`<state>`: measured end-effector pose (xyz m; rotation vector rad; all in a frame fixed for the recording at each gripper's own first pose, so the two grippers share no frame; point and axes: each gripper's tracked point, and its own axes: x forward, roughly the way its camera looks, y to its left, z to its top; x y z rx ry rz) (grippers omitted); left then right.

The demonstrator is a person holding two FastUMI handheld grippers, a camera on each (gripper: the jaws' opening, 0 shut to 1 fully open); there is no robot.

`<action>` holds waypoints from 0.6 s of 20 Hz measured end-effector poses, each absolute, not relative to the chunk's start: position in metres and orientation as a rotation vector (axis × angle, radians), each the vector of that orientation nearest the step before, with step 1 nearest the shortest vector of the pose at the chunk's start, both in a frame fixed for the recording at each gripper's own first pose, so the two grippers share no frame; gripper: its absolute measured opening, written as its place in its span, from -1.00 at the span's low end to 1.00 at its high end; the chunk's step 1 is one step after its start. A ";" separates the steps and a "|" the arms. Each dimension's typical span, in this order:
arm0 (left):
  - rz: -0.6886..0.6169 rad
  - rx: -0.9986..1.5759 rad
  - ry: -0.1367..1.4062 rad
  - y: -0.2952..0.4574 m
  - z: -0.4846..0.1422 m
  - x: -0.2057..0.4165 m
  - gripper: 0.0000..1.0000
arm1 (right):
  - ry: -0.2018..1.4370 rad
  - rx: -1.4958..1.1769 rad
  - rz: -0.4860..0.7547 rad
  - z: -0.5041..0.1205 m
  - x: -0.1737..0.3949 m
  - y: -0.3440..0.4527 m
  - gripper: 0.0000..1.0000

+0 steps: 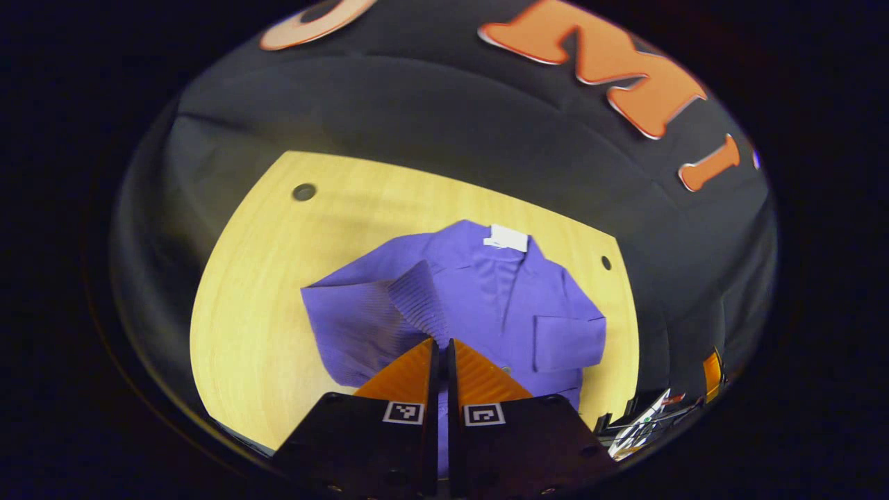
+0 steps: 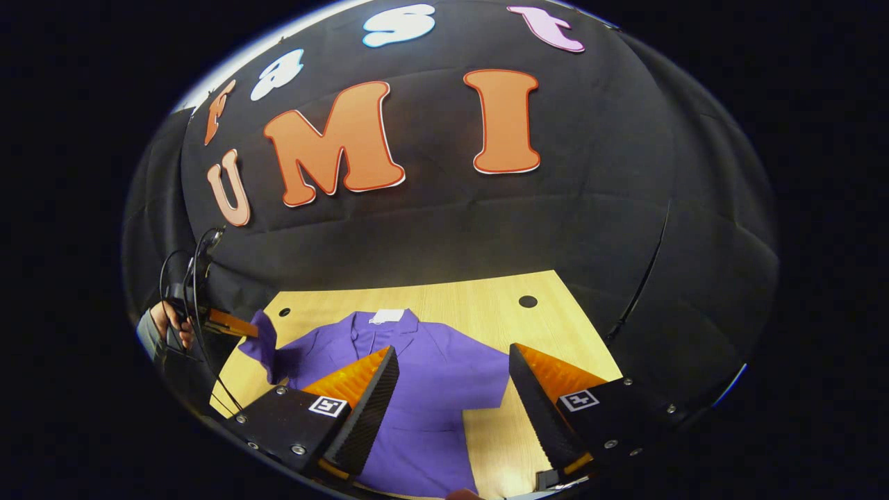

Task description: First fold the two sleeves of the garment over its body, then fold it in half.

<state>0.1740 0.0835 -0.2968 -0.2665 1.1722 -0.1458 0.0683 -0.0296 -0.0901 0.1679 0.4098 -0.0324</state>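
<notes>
In the left gripper view, the left tongs (image 1: 442,345) are pinching the ribbed cuff (image 1: 417,298) of the purple jacket's near sleeve (image 1: 361,316), the two fingers pressed together on the cloth. The sleeve is lifting off the worktop (image 1: 243,292) and doubling toward the chest, which suits the first fold over the body. Beyond it, the purple jacket (image 1: 486,292) is lying face up and flat, its chest pocket (image 1: 566,340) and white neck label (image 1: 507,237) showing near the far edge.

In the right gripper view, the right tongs (image 2: 451,389) are hanging spread above the jacket's other side, gripping nothing, probably waiting for the second sleeve. Farther off, a hand (image 2: 170,323) is holding the left gripper with the raised sleeve.
</notes>
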 end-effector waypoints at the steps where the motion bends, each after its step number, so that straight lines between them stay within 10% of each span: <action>1: -0.178 -0.240 1.168 0.063 -0.293 0.181 -0.87 | 0.412 0.166 -0.029 -0.092 0.068 -0.033 0.89; 12: -0.439 -0.033 1.204 -0.112 -0.316 0.214 -0.86 | 0.439 0.171 -0.021 -0.110 0.078 -0.051 0.90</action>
